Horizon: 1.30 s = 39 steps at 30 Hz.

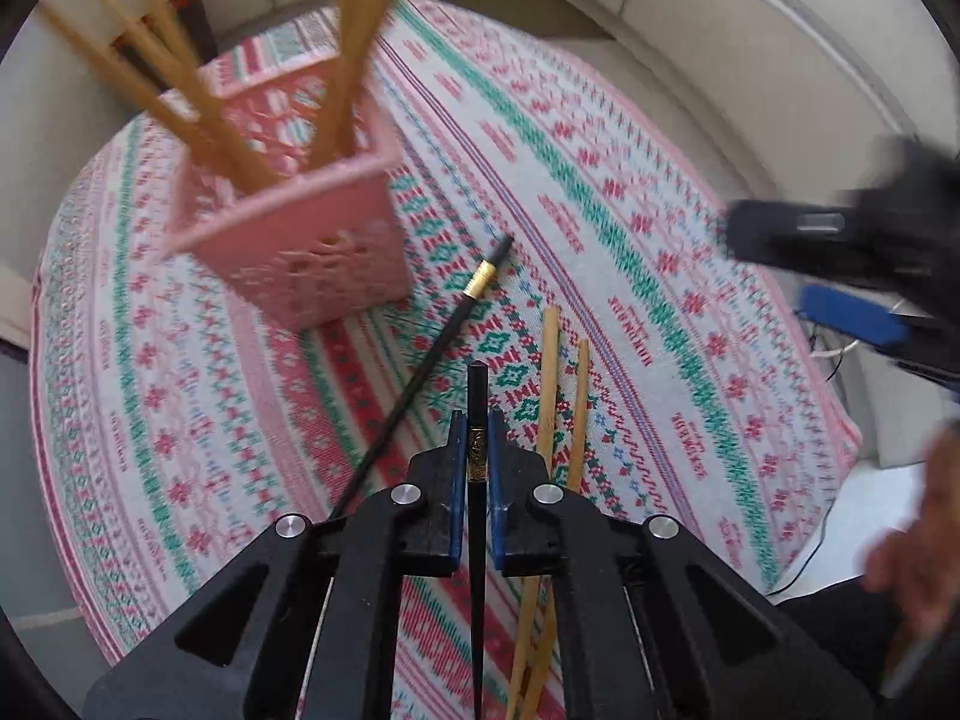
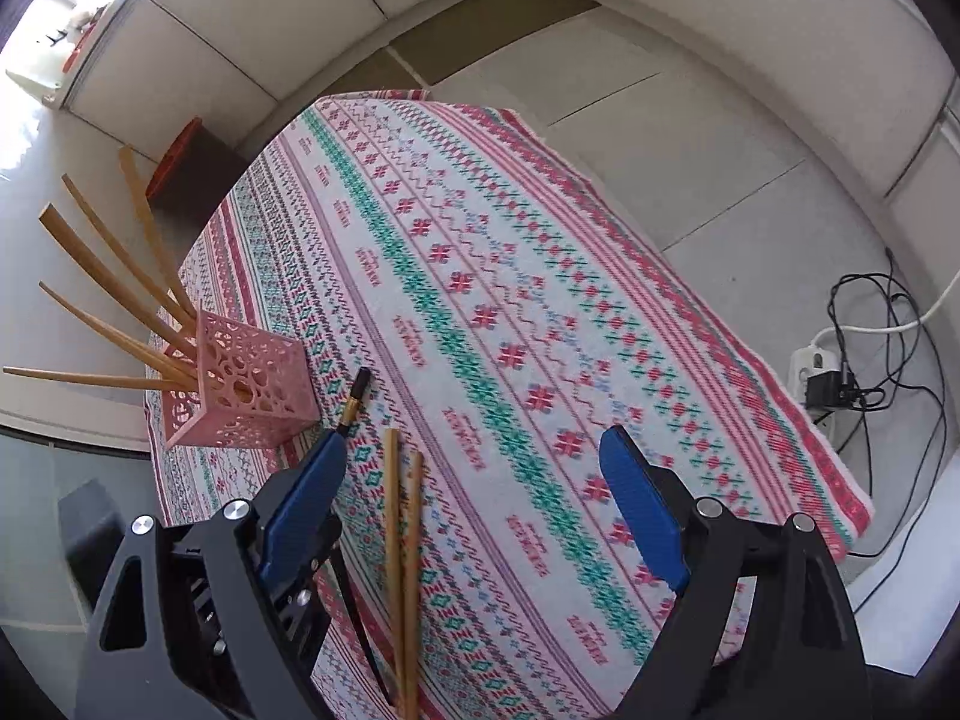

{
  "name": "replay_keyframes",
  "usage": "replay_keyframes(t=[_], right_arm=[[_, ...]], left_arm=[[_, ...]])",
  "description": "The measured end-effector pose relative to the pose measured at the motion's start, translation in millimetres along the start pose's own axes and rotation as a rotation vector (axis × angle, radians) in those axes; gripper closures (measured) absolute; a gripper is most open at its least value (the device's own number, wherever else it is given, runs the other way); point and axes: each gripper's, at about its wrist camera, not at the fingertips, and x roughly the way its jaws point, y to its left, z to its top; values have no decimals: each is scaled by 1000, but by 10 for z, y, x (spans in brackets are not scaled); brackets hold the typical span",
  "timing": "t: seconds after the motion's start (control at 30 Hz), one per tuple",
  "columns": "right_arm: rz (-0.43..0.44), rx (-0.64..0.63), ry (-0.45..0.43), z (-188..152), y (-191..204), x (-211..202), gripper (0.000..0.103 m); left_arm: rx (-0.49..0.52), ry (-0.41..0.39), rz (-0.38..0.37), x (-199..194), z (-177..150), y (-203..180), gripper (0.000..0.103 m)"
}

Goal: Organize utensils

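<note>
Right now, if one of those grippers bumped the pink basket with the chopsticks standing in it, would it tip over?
Quite possibly. The pink basket looks like thin, perforated plastic, so it is probably light. The wooden chopsticks lean far out past its rim, mostly to one side, which likely makes it top-heavy. The woven tablecloth may grip its base, so a nudge might tip it rather than slide it.

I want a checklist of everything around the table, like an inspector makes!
Surface: patterned tablecloth over the table.
Job's things: pink holder with bamboo chopsticks; black chopstick and two bamboo chopsticks lying on the cloth.
Clutter: nothing seen.
Grippers: left hand-held gripper shut on a second black chopstick; right hand-held gripper open, empty.
Cables: power strip and cords on the floor.
Surroundings: pale wall panels.
</note>
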Motion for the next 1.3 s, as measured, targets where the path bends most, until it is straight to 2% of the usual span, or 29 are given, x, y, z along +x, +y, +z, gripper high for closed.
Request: replay_keyframes(t=[0.13,0.2,0.43,0.5,0.6,0.63,0.7,0.73,0.77,0.8,0.83,0.9,1.0,1.1,1.2,1.3], right_arm=[[-19,-37,10,44,308,296,31],[-24,-29,33,59,375,452,40],[-52,-24,29,80,552,803,42],[-79,-38,44,72,603,918,42],[-146,-85,13,39,690,989,45],[-173,-107,6,12,721,997,47],[-239,-155,-16,-60,759,1000,67],[-260,-178,-30,-101,758,988,70],[-251,-180,-29,-119,733,969,73],[-241,-170,-22,-138,685,943,82],[-226,-154,-15,-138,618,912,85],[-187,-109,14,-145,451,857,103],[-129,-71,47,-149,244,772,103],[-110,-48,38,-162,63,646,103],[-46,-4,45,-115,-94,462,103],[6,61,120,-108,-164,453,99]], left_arm=[[-39,-58,-39,-363,-118,128,97],[-37,-76,-44,-468,-155,160,97],[-69,-95,-58,-652,-237,443,97],[-80,-95,-59,-667,-220,527,97],[-95,-99,-57,-682,-242,610,97],[-98,-102,-56,-664,-250,638,97],[-105,-111,-55,-694,-252,661,97],[-107,-115,-55,-713,-255,666,97],[-111,-118,-55,-735,-257,670,97],[-115,-122,-53,-754,-259,675,97],[-116,-125,-53,-778,-264,672,97],[-119,-128,-50,-793,-271,682,97],[-129,-136,-47,-841,-275,712,97],[-148,-148,-46,-894,-269,766,97],[-158,-157,-49,-930,-260,792,97],[-158,-162,-55,-945,-237,775,97]])
